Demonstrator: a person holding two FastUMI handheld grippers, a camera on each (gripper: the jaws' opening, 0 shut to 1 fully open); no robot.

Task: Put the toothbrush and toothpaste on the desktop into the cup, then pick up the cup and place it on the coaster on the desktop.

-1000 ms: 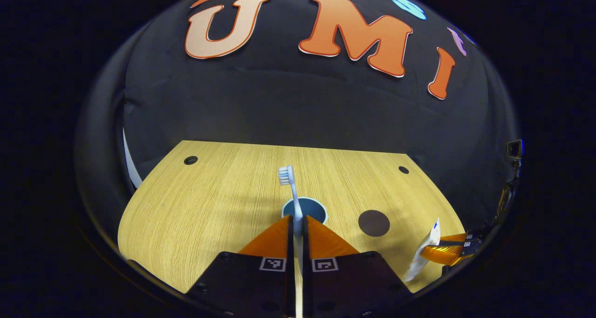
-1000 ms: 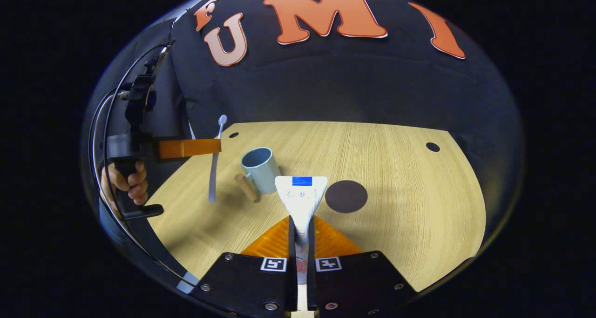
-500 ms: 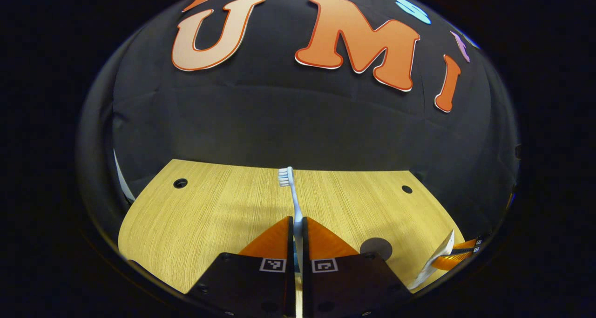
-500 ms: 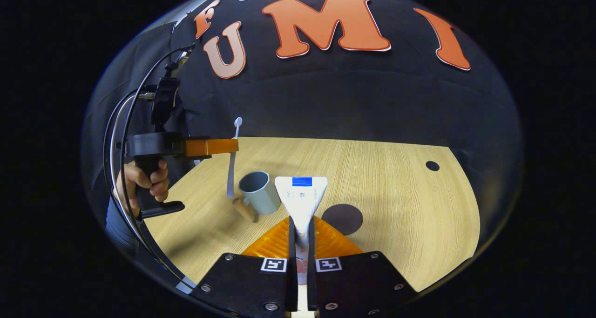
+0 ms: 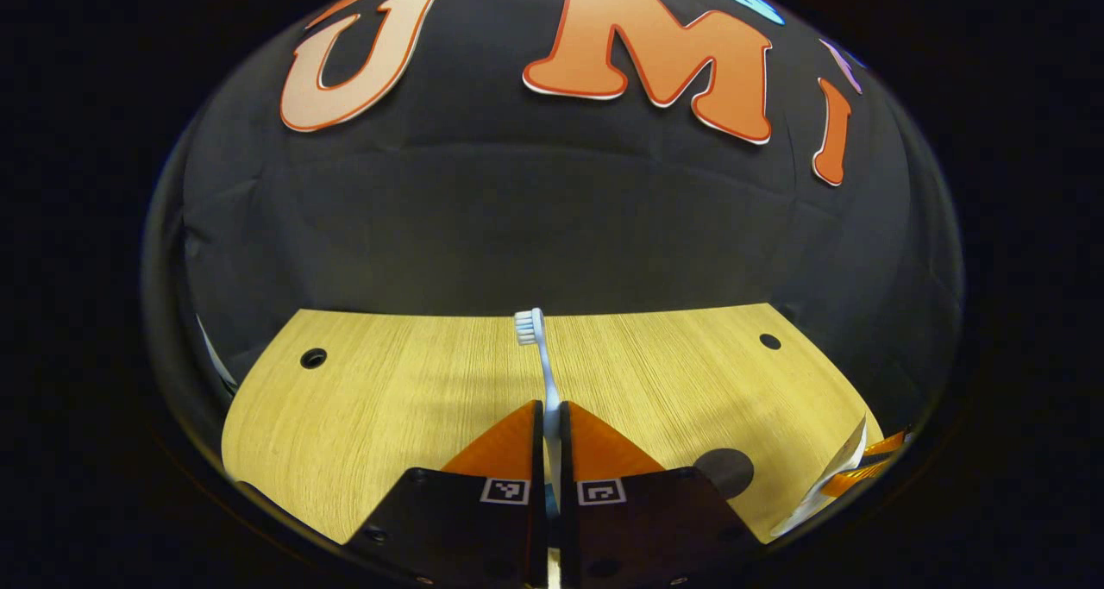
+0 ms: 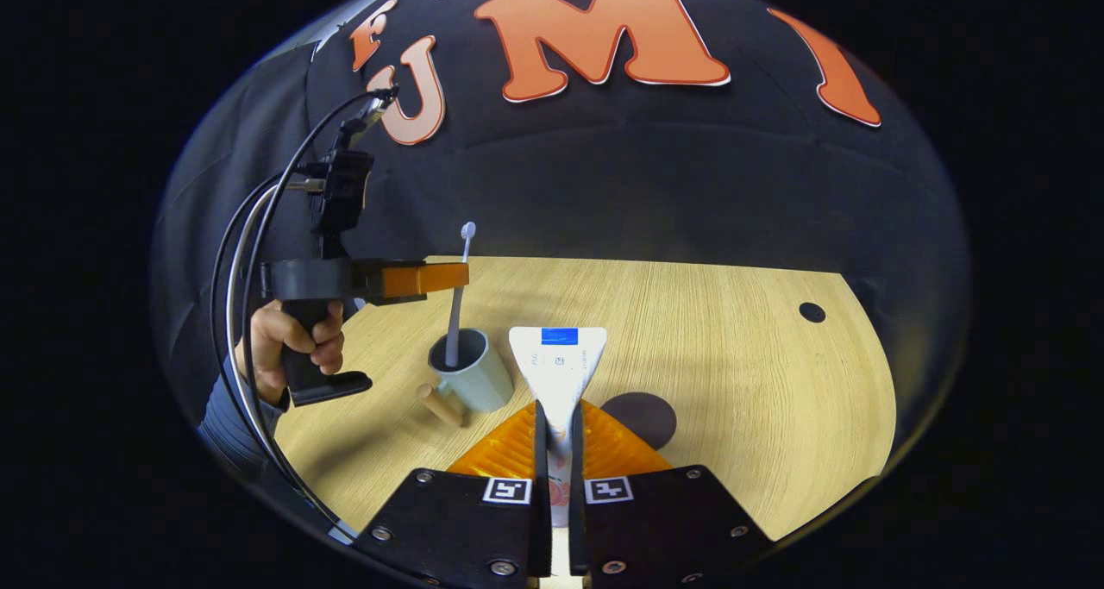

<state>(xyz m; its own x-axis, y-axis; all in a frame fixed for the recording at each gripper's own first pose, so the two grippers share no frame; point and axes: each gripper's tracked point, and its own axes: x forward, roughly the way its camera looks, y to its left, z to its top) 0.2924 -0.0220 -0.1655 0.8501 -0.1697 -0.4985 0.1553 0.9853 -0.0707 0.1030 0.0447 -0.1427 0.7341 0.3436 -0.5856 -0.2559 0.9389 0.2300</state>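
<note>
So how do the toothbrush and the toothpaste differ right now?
The toothbrush is a thin stick with its lower end already in the cup; the toothpaste is a flat, wide tube held clear of the cup. The left gripper holds the toothbrush, the right gripper the toothpaste. Both are clamped and off the table.

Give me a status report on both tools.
Left tool shut on toothbrush, lower end in cup. Right tool shut on toothpaste. Coaster bare.

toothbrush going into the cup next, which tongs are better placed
Left. The left tongs hold the toothbrush upright, its lower end already inside the cup. The right tongs hold the toothpaste.
</note>
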